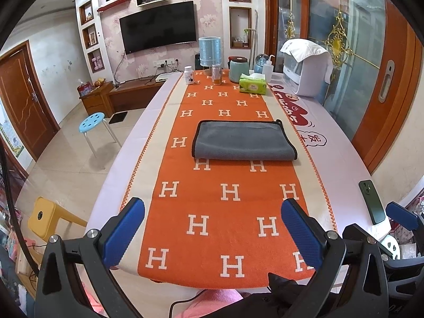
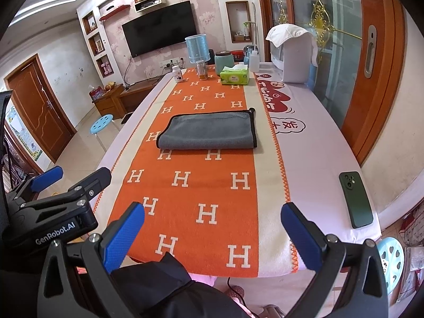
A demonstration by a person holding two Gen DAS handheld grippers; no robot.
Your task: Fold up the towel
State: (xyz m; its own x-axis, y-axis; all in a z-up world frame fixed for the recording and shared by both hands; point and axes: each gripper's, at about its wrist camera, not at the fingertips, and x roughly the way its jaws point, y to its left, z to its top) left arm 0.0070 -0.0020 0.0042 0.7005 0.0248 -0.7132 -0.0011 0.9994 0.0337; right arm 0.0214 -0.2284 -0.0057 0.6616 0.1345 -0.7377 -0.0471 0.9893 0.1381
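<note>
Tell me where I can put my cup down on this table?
Bare spots: the orange runner between the gray towel and the near edge, and the white cloth between the towel and the phone. The far end is crowded with bottles, a jar and a tissue pack.

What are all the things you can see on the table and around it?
Folded grey towel with black trim: one, mid-table on the runner.
Orange runner with white H letters: one, along the table.
Dark green phone: one, table's right edge.
Green tissue box: one, far end.
White pill bottle: one, far end.
Light blue round stool: one, floor at left.
Black wall television: one, far wall.
Left gripper: blue pads, open, empty.
Right gripper: blue pads, open, empty.
</note>
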